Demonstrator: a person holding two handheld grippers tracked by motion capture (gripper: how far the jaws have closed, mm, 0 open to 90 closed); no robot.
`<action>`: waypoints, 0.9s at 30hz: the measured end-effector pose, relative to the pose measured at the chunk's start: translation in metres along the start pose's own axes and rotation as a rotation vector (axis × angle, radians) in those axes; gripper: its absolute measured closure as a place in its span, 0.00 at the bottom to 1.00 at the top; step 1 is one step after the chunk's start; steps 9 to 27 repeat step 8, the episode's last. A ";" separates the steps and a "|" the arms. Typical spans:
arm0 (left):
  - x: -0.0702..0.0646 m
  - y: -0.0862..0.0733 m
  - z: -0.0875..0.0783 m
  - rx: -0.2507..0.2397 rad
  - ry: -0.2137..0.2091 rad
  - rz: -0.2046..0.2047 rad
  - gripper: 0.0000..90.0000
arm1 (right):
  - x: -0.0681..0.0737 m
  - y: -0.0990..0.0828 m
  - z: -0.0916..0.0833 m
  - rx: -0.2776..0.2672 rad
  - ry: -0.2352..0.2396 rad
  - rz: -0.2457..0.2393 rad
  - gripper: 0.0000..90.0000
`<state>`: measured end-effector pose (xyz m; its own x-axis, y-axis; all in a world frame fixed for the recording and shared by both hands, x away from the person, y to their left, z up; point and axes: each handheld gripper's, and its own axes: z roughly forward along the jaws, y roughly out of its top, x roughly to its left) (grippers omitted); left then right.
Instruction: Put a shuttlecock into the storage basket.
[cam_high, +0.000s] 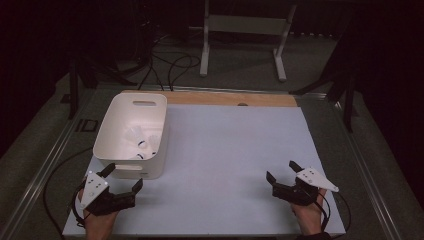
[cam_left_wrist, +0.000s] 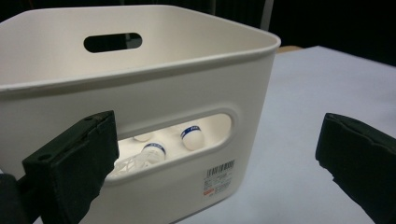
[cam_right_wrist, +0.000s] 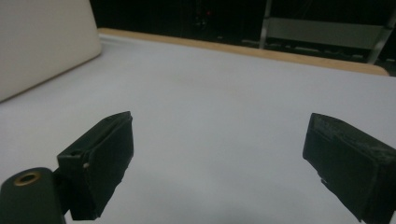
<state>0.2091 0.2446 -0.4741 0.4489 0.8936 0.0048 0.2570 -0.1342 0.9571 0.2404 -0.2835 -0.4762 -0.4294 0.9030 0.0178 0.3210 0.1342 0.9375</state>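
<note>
— Both grippers are being held wide apart near the table's front edge: left gripper (cam_high: 121, 181), right gripper (cam_high: 283, 172), nothing grasped.
— And the white bin (cam_high: 116, 117)?
— It's being seen just beyond the left gripper, at the table's left; blue-banded shuttlecocks (cam_left_wrist: 192, 136) are lying inside. A barcode sticker (cam_left_wrist: 218, 177) is showing, unreadable.

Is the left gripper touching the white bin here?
Apart. In the left gripper view, the left gripper has its jaws wide open, short of the white bin; neither jaw touches the bin's wall.

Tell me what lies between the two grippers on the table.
Nothing: between left gripper and right gripper the pale blue tabletop is bare, seen in the high view.
</note>
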 end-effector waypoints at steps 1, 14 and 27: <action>0.000 -0.001 0.001 0.002 0.002 0.004 0.00 | 0.000 0.000 -0.001 -0.006 -0.006 0.005 0.10; 0.001 -0.002 0.001 0.009 0.018 -0.003 0.00 | 0.002 0.002 -0.002 -0.031 -0.001 0.002 0.10; 0.001 -0.002 0.001 0.009 0.018 -0.003 0.00 | 0.002 0.002 -0.002 -0.031 -0.001 0.002 0.10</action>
